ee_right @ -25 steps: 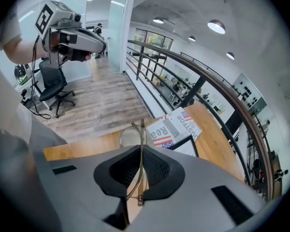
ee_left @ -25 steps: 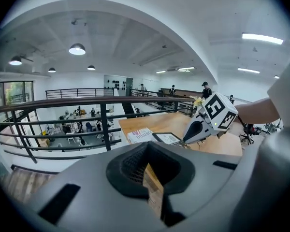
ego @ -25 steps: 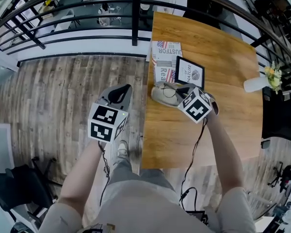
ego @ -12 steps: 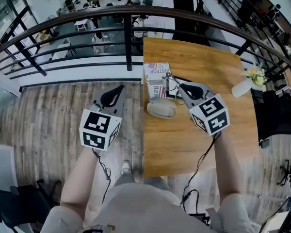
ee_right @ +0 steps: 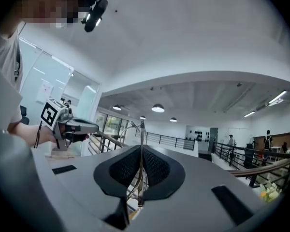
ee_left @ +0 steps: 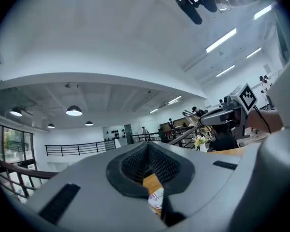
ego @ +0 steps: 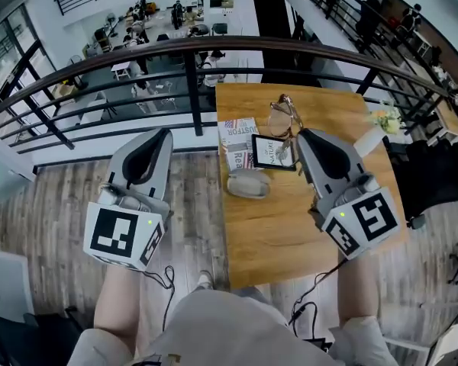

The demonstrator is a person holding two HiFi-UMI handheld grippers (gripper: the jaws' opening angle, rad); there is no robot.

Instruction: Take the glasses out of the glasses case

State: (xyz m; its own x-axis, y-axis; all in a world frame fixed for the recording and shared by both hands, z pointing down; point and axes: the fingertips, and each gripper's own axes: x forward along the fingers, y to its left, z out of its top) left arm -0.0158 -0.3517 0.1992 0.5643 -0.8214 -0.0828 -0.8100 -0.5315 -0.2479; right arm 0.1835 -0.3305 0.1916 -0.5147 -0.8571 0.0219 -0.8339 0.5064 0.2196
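Pinching thin wire-framed glasses (ego: 284,117) — right tool (ego: 304,137).

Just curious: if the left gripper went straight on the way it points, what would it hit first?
Likely the balcony railing just ahead of the left gripper, though it may be high enough to clear the top rail; depth is unclear.

table (ego: 290,231) w/ case (ego: 248,183), mag (ego: 233,137), frame (ego: 273,152)
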